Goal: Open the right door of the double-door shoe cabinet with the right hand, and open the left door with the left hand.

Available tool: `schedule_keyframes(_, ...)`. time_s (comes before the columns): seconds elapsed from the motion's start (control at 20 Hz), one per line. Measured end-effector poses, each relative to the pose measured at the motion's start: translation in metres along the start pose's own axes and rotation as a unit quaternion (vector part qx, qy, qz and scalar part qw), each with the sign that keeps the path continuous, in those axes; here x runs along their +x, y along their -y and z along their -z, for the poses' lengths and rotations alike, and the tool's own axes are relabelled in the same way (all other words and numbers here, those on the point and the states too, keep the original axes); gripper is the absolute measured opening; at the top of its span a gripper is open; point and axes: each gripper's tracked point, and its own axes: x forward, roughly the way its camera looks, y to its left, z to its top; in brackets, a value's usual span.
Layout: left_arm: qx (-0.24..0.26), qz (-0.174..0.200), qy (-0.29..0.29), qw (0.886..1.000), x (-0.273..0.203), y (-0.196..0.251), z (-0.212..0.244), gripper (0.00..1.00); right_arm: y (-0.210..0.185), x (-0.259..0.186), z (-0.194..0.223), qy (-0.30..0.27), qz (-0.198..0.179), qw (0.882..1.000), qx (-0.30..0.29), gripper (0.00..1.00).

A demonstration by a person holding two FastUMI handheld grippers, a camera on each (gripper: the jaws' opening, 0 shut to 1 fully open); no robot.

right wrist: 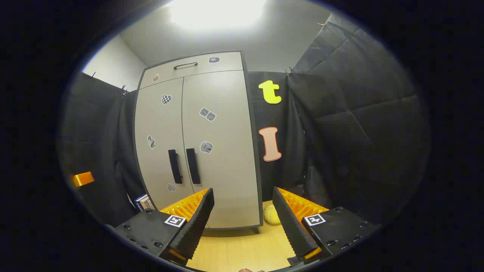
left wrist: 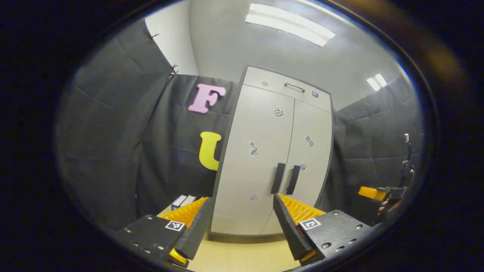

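A tall pale grey shoe cabinet (left wrist: 261, 151) (right wrist: 204, 124) stands ahead with both doors closed. Two dark vertical handles sit side by side at the middle seam: the left door's handle (left wrist: 278, 178) (right wrist: 174, 166) and the right door's handle (left wrist: 293, 180) (right wrist: 193, 165). My left gripper (left wrist: 242, 204) is open, short of the cabinet, roughly in front of the left door. My right gripper (right wrist: 244, 194) is open too, aimed at the cabinet's right edge, with nothing between its fingers. The right gripper (left wrist: 374, 193) also appears far right in the left gripper view, held by a hand.
A drawer with a thin handle (left wrist: 294, 87) tops the cabinet. Black cloth walls close in on both sides. Small boxes (left wrist: 183, 201) lie on the wooden floor (left wrist: 242, 253) left of the cabinet; a pale round object (right wrist: 271, 215) lies at its right foot.
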Motion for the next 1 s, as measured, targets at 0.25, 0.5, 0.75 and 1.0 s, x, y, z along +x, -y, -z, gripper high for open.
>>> schedule_keyframes(0.25,0.026,-0.020,-0.024,0.999,0.003,-0.002,0.014,0.93,0.014,0.005,0.009,-0.014,0.015,1.000,0.010,0.98)
schedule_keyframes(0.5,0.022,-0.039,-0.046,0.998,0.015,0.014,0.030,0.94,0.031,0.029,0.020,-0.041,0.015,0.999,0.002,0.98)
schedule_keyframes(0.75,0.037,-0.097,-0.047,0.993,0.024,0.021,0.031,0.94,0.040,0.073,0.020,-0.051,-0.020,0.998,0.016,0.98)
schedule_keyframes(1.0,0.035,-0.161,-0.036,0.986,0.023,0.044,0.031,0.93,0.054,0.106,0.025,-0.051,-0.076,0.996,-0.006,0.98)
